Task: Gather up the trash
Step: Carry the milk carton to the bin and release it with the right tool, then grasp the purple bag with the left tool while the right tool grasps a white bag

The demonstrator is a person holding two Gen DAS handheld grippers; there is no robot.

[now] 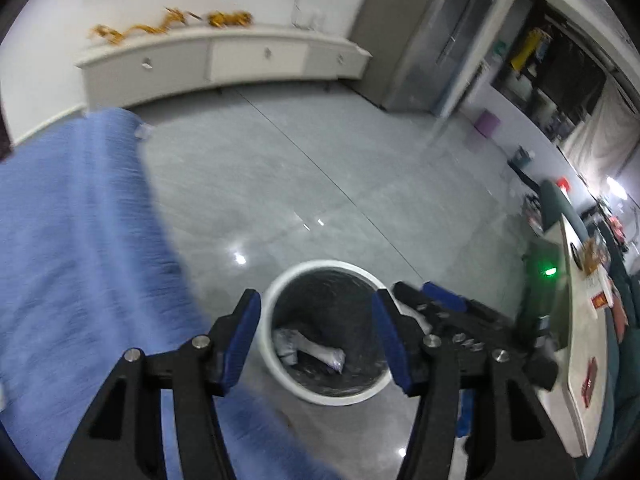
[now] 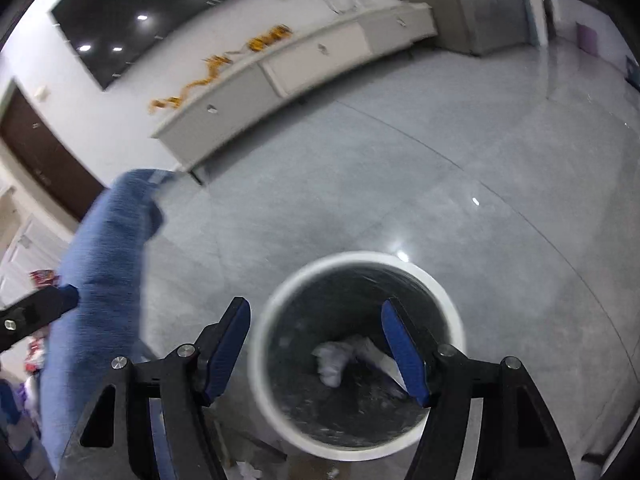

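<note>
Both grippers tilt steeply downward over the white bin [image 2: 362,354]: left gripper [image 1: 316,340] and right gripper [image 2: 316,350] each spread apart, gripping nothing. Crumpled white trash [image 2: 340,360] lies inside the bin on the grey floor [image 1: 320,160].

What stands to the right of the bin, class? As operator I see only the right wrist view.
Observer: A long white counter with small items on it, seen in the left wrist view to the right of the white bin.
Operator: Anything lit there?
Observer: A green light glows just beside the counter's near edge.
Operator: Does the left gripper hold trash?
Observer: No. The left gripper is open and aimed at the bin, with nothing between its pads.
</note>
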